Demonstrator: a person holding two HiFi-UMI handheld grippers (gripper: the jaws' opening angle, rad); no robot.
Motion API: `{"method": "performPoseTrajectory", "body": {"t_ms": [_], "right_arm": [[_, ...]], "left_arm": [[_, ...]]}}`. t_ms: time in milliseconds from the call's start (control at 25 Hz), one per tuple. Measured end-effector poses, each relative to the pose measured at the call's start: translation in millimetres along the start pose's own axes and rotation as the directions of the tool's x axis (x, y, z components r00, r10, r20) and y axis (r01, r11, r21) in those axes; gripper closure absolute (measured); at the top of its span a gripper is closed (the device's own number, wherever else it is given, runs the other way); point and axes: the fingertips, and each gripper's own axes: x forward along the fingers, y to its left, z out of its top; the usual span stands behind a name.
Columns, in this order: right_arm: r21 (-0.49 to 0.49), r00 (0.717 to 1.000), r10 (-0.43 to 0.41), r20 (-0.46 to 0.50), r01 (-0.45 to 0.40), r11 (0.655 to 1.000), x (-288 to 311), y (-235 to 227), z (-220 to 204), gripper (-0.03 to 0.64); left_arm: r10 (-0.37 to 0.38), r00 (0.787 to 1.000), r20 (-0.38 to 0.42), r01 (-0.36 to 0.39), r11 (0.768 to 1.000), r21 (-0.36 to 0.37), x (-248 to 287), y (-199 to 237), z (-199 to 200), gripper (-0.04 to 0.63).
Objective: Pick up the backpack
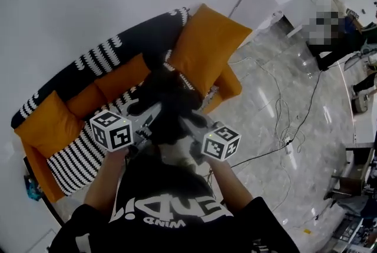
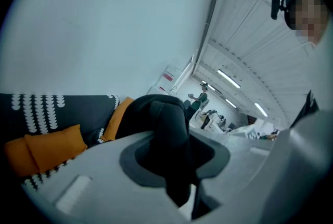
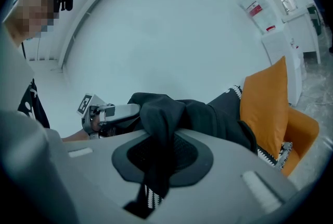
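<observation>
The black backpack (image 1: 168, 99) hangs in the air in front of the sofa, held up between both grippers. My left gripper (image 1: 154, 115) is shut on a fold of its black fabric (image 2: 162, 124), which fills the gap between the jaws. My right gripper (image 1: 186, 123) is shut on another fold or strap (image 3: 158, 134), with a black-and-white trim showing under the jaws. The right gripper view also catches the left gripper (image 3: 108, 112) at the bag's far side. The bag's lower part is hidden behind the grippers and my arms.
Beneath the bag stands a sofa (image 1: 82, 155) with orange cushions (image 1: 206, 49) and black-and-white striped covers. Cables (image 1: 281, 141) trail over the glossy floor to the right. A white cabinet (image 1: 264, 2) and a person (image 1: 336, 37) are at the back right.
</observation>
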Motion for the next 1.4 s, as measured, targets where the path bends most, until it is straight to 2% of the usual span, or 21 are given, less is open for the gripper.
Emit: {"method": "performPoseTrajectory", "body": {"t_ms": [320, 480, 840, 1000, 1160, 1400], "right_arm": [[-0.041, 0.993, 0.094, -0.064, -0.097, 0.994, -101, 23, -35, 0.574], [-0.061, 0.990, 0.106, -0.096, -0.112, 0.992, -149, 32, -50, 0.574], [-0.079, 0.994, 0.050, -0.094, -0.058, 0.995, -244, 73, -85, 0.574], [-0.091, 0.996, 0.037, -0.084, -0.044, 0.995, -265, 79, -100, 0.574], [-0.064, 0.997, -0.009, -0.072, 0.005, 0.998, -275, 82, -122, 0.574], [-0.033, 0.995, -0.029, -0.090, 0.026, 0.999, -280, 79, -146, 0.574]], "left_arm": [[0.114, 0.991, 0.073, -0.111, 0.993, -0.040, -14, -100, -70, 0.492], [0.148, 0.987, 0.069, -0.144, 0.988, -0.051, -14, -145, -100, 0.494], [0.085, 0.996, -0.016, -0.085, 0.996, -0.033, -31, -237, -154, 0.494], [0.059, 0.998, -0.023, -0.059, 0.998, 0.000, -34, -257, -172, 0.495], [0.029, 0.998, -0.047, -0.030, 0.999, -0.012, -40, -262, -195, 0.494], [0.039, 0.997, -0.071, -0.040, 0.999, -0.014, -41, -261, -218, 0.495]]}}
